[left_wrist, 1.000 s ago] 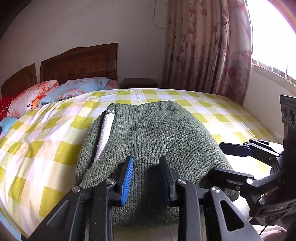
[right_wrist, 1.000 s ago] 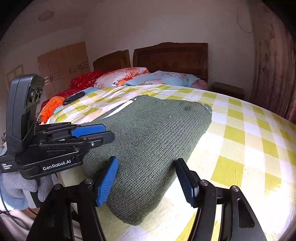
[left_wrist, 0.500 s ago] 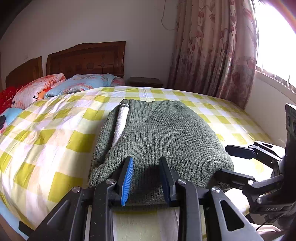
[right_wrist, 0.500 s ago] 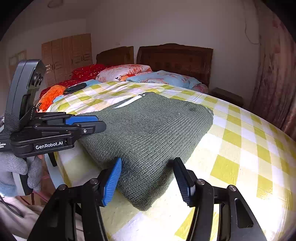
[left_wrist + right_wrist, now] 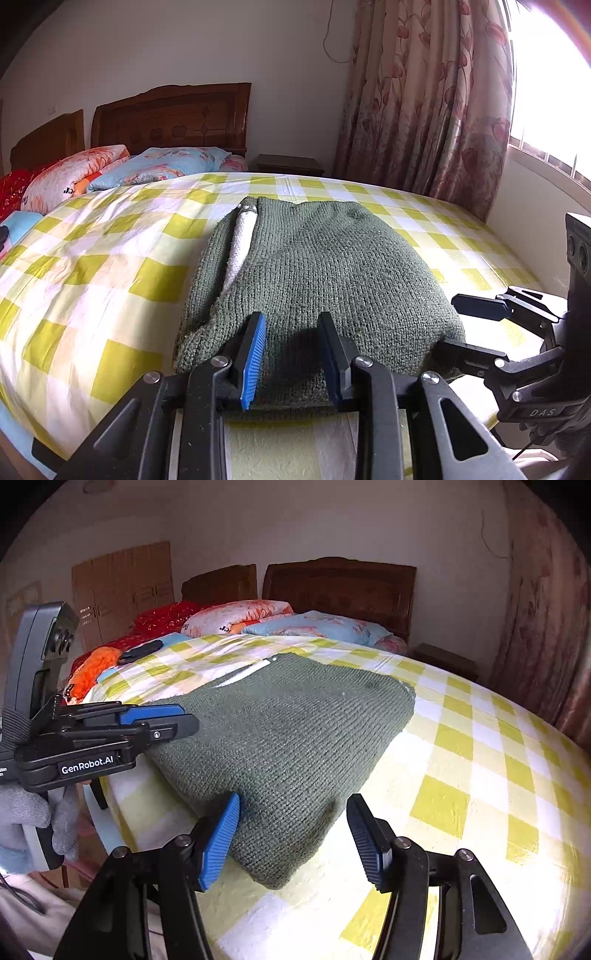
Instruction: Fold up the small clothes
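Observation:
A folded dark green knit sweater lies flat on the yellow-checked bed; a white inner strip shows along its left fold. It also shows in the right wrist view. My left gripper is open and empty, just above the sweater's near edge. My right gripper is open and empty, its fingers straddling the sweater's near corner without gripping it. Each gripper shows in the other's view: the right gripper at the sweater's right, the left gripper at its left.
The yellow-and-white checked sheet covers the bed. Pillows and a wooden headboard stand at the far end. A curtain and a bright window are at the right. A nightstand stands beside the headboard.
Both grippers have drawn back toward the near edge of the bed; the sweater lies still, and both stay open and empty.

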Tool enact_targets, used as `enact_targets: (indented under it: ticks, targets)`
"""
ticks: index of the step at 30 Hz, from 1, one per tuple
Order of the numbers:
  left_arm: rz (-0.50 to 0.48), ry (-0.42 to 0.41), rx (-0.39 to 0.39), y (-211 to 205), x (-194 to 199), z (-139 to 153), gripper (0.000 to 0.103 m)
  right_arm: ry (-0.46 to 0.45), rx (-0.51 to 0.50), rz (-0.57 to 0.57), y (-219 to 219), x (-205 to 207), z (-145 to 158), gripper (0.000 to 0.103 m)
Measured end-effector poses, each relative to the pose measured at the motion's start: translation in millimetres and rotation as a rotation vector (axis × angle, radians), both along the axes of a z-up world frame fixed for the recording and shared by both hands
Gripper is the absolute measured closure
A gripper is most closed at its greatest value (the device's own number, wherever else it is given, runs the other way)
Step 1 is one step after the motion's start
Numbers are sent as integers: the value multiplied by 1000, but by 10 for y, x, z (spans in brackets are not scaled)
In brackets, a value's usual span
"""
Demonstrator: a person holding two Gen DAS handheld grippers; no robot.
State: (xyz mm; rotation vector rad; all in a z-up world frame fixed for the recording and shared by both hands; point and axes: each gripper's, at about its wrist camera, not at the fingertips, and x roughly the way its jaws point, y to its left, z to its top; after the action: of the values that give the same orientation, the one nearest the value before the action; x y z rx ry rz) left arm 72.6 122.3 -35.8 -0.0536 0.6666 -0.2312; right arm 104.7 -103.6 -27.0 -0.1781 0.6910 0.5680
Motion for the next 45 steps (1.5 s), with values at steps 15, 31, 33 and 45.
enact_targets:
  ticks: [15,31,33,45]
  targets:
    - [146,-435,-41,270,-753,1216,18,-423,211,-100,-690,-669,1352,0]
    - [132,-75,112,-310,-760,277,21,-52,75,-131,-536,-865,294,0]
    - [117,-86,122,-357,-782,284,22,-67,73,-141,-539,-863,302,0]
    - [110,-96,107,-342,-796,326,22,-116,85,-143,-534,-890,367,0]
